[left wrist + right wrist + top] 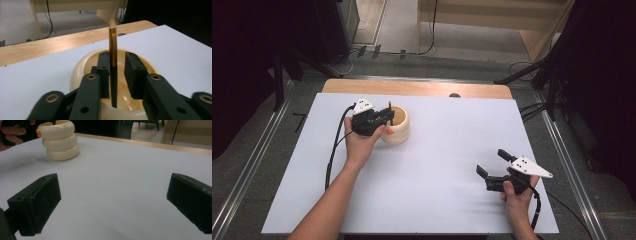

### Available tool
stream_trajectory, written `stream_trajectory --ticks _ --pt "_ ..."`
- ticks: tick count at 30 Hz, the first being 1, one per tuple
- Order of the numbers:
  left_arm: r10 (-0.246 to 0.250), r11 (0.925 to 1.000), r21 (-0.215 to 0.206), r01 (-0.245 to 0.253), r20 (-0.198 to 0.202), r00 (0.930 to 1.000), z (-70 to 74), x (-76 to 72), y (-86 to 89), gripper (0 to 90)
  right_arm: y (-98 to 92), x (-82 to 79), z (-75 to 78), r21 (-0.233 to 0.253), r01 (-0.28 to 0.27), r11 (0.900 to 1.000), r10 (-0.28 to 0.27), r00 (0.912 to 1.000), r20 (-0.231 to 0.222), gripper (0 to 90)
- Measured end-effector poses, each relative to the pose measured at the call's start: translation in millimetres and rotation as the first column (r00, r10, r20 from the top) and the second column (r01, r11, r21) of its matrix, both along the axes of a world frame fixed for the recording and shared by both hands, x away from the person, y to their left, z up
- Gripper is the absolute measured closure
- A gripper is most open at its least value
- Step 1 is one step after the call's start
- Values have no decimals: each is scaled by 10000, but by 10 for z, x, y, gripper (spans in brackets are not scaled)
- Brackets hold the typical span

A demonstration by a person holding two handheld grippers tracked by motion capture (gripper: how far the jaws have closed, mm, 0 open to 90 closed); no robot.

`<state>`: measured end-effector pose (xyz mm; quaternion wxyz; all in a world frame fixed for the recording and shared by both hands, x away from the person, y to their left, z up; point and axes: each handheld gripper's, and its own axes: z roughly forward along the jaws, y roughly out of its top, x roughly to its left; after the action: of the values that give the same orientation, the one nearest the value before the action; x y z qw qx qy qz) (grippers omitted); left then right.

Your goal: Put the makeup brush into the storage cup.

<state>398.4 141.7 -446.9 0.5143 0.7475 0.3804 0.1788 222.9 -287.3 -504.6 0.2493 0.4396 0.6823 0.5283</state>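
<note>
A cream cup [399, 125] made of stacked rounded rings stands on the white sheet [432, 165], left of centre; in the right gripper view the cup [60, 141] is at the far left. A pen [113, 47] with a gold upper part and a black lower part stands upright inside the cup [82, 65]. My left gripper [388, 116] hangs over the cup's mouth. Its pads flank the pen: the left pad [103, 70] lies against it and the right pad stands a small gap away. My right gripper [491, 161] is wide open over bare sheet near the front right, its jaws [113, 185] holding nothing.
The white sheet covers a wooden table whose far edge [417, 88] shows as a bare strip. A small orange piece [38, 131] sits on the cup's side near the left hand. Cables and light wooden furniture [492, 20] lie beyond the table.
</note>
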Motion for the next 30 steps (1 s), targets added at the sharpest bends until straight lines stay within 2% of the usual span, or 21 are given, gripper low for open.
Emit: stream_trajectory --ticks 2,5,9,10,11,12,13,14,16,20,30 --pt "4 10000 -11 -4 20 10000 8 -5 3 710 0 0 -1 -16 0 10000 0 10000 4 0" --pt "-38 9998 -175 40 104 9999 48 -33 24 556 1 3 -2 -19 1 10000 -1 10000 -1 0" --pt "-8 9996 -298 11 100 10000 72 -59 45 315 1 4 -3 -11 -5 10000 5 10000 -2 0" --pt "-439 9960 -779 433 -71 9990 80 -79 85 257 3 3 -2 -3 -11 10000 11 10000 -8 0" --pt "-439 9960 -779 433 -71 9990 80 -79 85 193 3 3 -3 -10 -5 10000 5 10000 0 0" --pt "-751 9926 -963 740 -71 9972 85 -113 109 82 3 3 -3 -5 -11 10000 11 10000 0 0" --pt "-751 9926 -963 740 -71 9972 85 -113 109 23 3 3 -3 -5 -11 10000 11 10000 0 0" --pt "-866 9908 -1047 861 -6 9962 88 -133 118 0 0 6 -4 -16 -3 10000 3 10000 14 0" --pt "-789 9912 -1041 817 314 9964 95 -186 148 0 0 7 -5 -8 6 10000 -6 10000 16 0" --pt "-652 9920 -1048 709 566 9963 91 -254 215 0 3 5 -4 3 4 10000 -4 10000 3 0" --pt "-526 9937 -942 605 842 9951 71 -433 423 0 8 9 -10 -7 14 10000 -14 10000 -30 0"
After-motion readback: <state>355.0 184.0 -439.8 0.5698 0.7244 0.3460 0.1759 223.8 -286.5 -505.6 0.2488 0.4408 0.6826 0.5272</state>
